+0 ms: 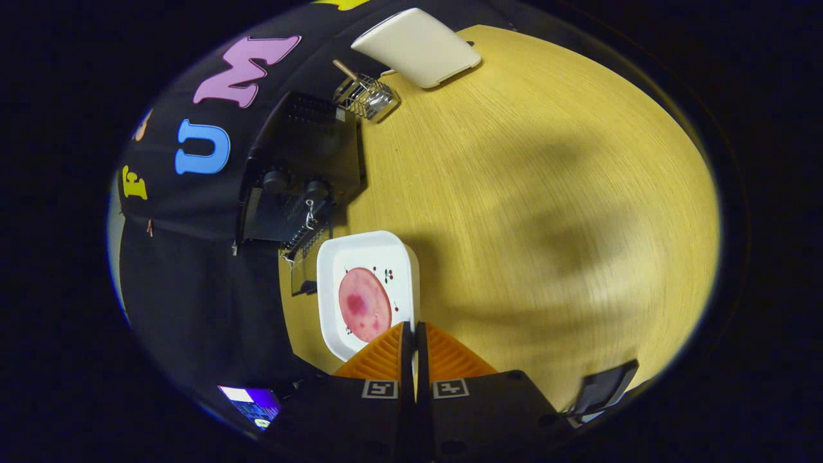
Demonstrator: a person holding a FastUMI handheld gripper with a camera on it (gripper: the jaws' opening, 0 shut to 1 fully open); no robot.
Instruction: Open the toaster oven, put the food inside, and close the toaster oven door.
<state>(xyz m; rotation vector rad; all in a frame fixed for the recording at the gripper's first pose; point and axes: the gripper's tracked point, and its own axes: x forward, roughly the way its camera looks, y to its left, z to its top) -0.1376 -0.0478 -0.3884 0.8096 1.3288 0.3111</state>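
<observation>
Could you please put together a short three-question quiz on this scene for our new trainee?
1. True or false: the gripper's fingers are spread wide around the white plate.
2. Which lies on the plate? A) a round pink slice of food B) a fork C) a cup
3. Fill in: the toaster oven's door is ____, facing the plate.

Key:
1. False; the fingers are closed together, tips just over the plate's near rim, holding nothing.
2. A
3. open; the door is folded down beside the plate, on the wooden table.
</observation>
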